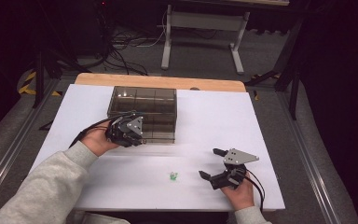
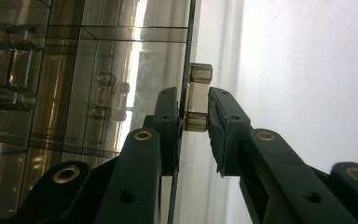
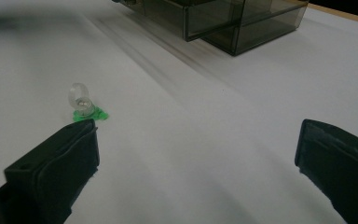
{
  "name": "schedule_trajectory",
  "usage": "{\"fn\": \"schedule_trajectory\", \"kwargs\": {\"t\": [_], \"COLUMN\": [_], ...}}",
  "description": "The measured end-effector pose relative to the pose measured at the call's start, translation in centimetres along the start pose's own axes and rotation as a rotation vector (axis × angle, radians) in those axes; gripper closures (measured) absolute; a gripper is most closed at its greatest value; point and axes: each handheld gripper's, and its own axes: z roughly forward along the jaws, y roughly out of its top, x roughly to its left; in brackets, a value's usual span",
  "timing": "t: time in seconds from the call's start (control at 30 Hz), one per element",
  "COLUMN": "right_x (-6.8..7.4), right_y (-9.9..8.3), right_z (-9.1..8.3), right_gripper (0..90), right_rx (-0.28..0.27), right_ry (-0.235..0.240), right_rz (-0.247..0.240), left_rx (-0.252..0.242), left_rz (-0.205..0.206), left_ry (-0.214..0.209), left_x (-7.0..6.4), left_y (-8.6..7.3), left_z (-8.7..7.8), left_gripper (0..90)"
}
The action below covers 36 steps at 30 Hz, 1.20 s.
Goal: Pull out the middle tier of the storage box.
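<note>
I see the white table sheet [image 1: 214,121] brightly lit amid dark surroundings; glare streaks the smoky transparent plastic drawer box [image 2: 74,70]; my near black jaws are blurred.

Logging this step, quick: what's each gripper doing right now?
Left gripper: shut on the drawer handle.
Right gripper: open, holding nothing, near the green ring.

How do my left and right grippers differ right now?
The left gripper has its jaws closed on a drawer handle of the smoky plastic drawer box; the right gripper has its jaws wide open and holds nothing. The left is up at the box front; the right hovers low over the white table, near a small green ring. Both are hand-held with black jaws.
</note>
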Motion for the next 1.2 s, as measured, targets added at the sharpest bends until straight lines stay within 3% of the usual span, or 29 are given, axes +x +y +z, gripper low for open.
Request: {"fn": "schedule_trajectory", "kwargs": {"t": [0.53,0.87,1.07,1.2], "right_x": [0.0,0.0,0.1,0.0], "right_y": [0.0,0.0,0.0,0.0], "right_z": [0.0,0.0,0.1,0.0], "right_gripper": [0.1,0.1,0.1,0.1], "right_rx": [0.001,0.004,0.004,0.004], "right_ry": [0.0,-0.001,-0.001,-0.001], "right_rz": [-0.001,-0.003,-0.004,-0.004], "left_rx": [0.004,-0.016,-0.048,-0.1], "left_rz": [-0.001,-0.025,-0.04,-0.064], "left_ry": [-0.007,-0.03,-0.016,0.0], "left_x": [-0.2,-0.5,-0.9,-1.2], "left_y": [0.0,-0.2,0.0,-0.1], "left_z": [0.1,0.3,-0.2,-0.7], "left_gripper": [74.8,74.4,62.0,55.3]}}
